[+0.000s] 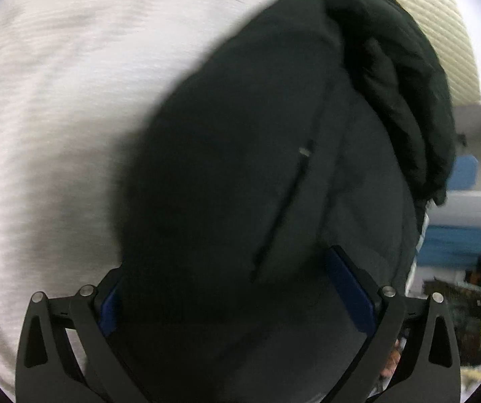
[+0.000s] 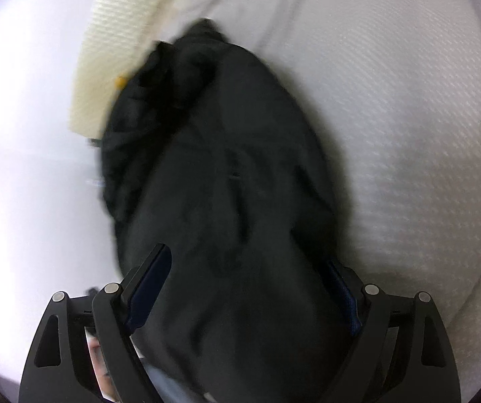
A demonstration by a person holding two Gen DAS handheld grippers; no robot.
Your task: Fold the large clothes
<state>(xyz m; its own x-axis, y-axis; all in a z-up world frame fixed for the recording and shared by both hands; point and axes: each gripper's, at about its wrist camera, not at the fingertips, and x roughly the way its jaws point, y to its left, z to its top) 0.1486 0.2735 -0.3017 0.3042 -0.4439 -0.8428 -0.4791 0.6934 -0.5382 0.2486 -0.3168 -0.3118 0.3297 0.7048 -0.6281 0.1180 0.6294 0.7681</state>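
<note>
Left wrist: left gripper (image 1: 237, 288) spread wide, black jacket (image 1: 240, 154) bunched between the jaws on white bedding (image 1: 55, 100); grip or not, can't tell. Right wrist: right gripper (image 2: 250, 285) wide too, jacket (image 2: 227, 174) between and ahead, pads not visibly pressing.

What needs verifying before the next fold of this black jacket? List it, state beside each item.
1. Black jacket lies on the white bedcover: ok.
2. Left gripper wide, jacket between its fingers: ok; whether the pads press, cannot tell.
3. Right gripper wide, straddling the jacket: ok; grip, cannot tell.
4. Jacket flat: not ok, fabric bunched at its far end.
5. Cream pillow clear of the jacket: cannot tell, the pictures are blurred.
</note>
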